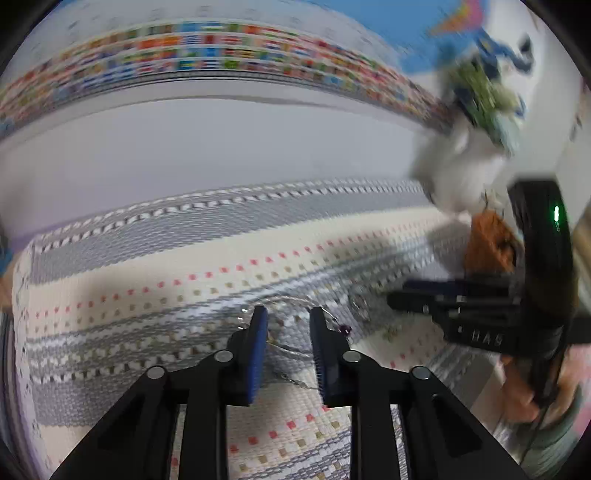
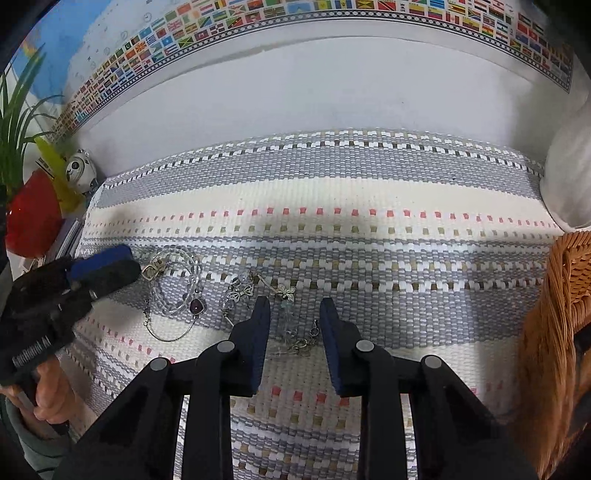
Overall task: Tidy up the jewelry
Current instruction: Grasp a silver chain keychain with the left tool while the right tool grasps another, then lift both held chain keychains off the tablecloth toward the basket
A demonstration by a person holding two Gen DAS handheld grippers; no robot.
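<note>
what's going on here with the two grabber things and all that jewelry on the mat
A person is sorting jewelry on a woven mat, a gripper in each hand. The right gripper hangs over a silver chain bracelet, its jaws apart and not gripping. The left gripper straddles a thin chain near the clear bead bracelet, also without a grip. A wicker basket waits at the right. Nothing is lifted yet.

Both cameras ride on the handheld grippers and look forward and steeply down along their own fingers at the woven mat, from close above it. The left wrist view faces the mat's near part, blurred, with the right gripper entering from its right edge. The right wrist view faces the mat's middle, with the left gripper at its left edge. Both share the mat, the jewelry on it, and the flag poster behind the mat.
</note>
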